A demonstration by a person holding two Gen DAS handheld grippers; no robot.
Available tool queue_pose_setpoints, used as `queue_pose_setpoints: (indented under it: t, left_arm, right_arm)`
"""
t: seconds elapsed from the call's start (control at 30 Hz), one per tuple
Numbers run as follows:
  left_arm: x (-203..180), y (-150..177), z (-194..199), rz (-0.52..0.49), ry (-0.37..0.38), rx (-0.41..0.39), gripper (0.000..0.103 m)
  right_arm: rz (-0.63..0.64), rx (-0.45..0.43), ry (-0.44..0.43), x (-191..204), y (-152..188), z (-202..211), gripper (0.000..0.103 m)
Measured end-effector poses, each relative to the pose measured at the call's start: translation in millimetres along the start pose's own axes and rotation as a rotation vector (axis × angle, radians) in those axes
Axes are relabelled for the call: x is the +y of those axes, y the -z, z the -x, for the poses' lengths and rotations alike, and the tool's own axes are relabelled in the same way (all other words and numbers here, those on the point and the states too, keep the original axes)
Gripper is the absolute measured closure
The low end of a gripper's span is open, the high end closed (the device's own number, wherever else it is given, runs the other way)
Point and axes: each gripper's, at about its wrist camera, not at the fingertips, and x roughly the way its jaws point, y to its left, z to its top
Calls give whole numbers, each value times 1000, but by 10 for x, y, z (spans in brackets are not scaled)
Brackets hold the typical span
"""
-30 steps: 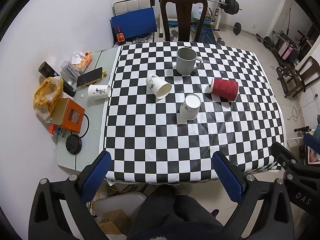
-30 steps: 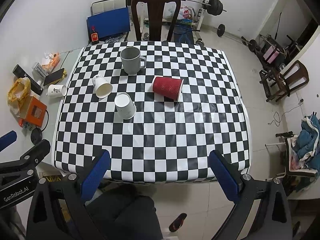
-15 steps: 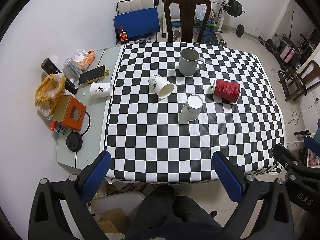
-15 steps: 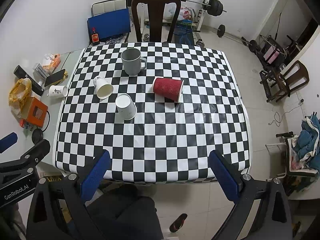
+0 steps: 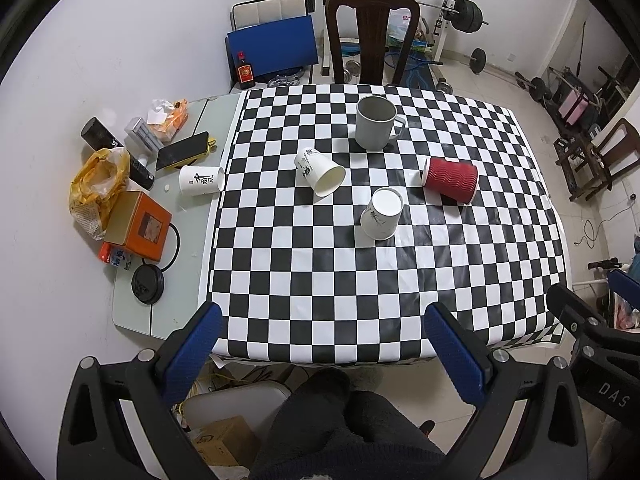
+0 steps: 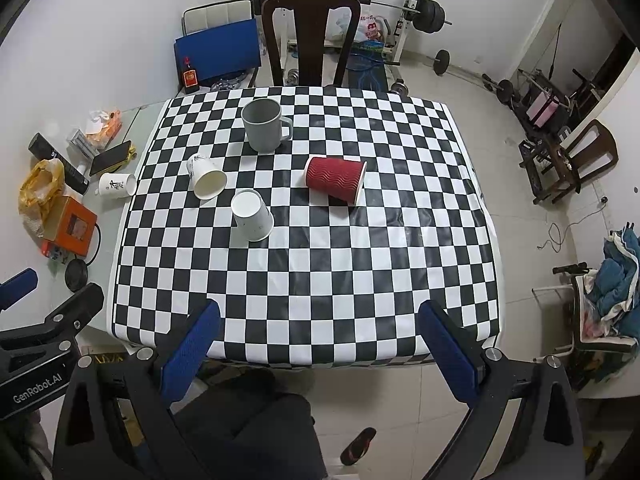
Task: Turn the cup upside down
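Note:
On the checkered table (image 5: 360,280) (image 6: 320,280) stand a grey mug (image 5: 376,128) (image 6: 264,125), upright and open upward, and a white paper cup (image 5: 381,214) (image 6: 252,215) that sits upside down. Another white paper cup (image 5: 320,172) (image 6: 206,177) and a red ribbed cup (image 5: 451,180) (image 6: 335,179) lie on their sides. My left gripper (image 5: 324,344) is open and empty, above the near table edge. My right gripper (image 6: 318,342) is also open and empty there. Both are far from the cups.
A grey side table (image 5: 160,280) at the left holds another white cup on its side (image 5: 200,180), a phone, an orange box (image 5: 138,226), a yellow bag and small clutter. A dark wooden chair (image 5: 372,36) stands behind the table. Gym weights lie beyond.
Both views have shifted slightly, as the grippers drifted back a little from the table. The cups and mug have not moved.

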Motion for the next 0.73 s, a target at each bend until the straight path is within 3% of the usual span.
queue_pose_setpoints:
  t: [0.73]
  left_arm:
    - [-50,5,34,-9,10,-1,0]
  right_arm:
    - [0,-3,-3,-20,8,16,3]
